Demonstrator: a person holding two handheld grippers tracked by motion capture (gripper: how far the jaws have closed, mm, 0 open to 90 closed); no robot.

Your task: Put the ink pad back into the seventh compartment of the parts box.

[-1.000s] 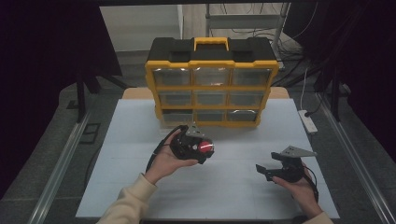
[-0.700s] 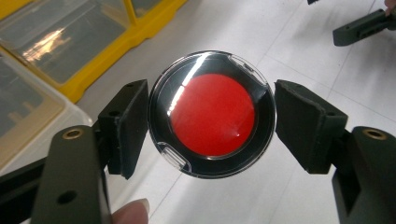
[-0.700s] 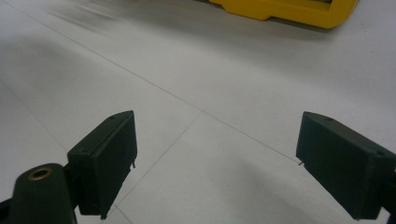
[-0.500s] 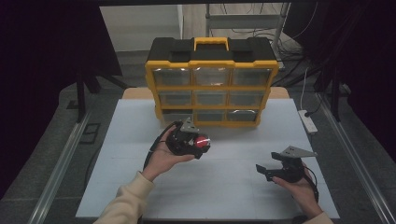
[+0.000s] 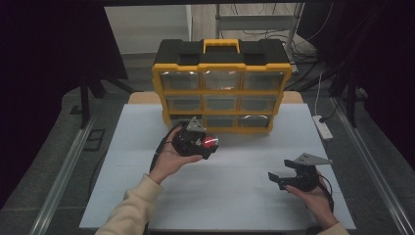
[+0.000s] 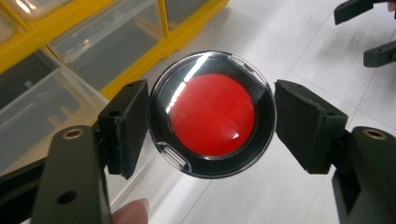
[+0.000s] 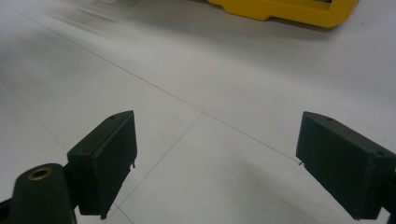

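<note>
We see the room dim, the desk [image 5: 235, 196] lit from above; glare streaks the red disc [image 6: 212, 114], and the far desk blurs.

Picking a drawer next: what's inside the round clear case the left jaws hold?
A red disc sits inside the round clear case, ringed in black. Whatever lies beneath the disc is covered.
</note>
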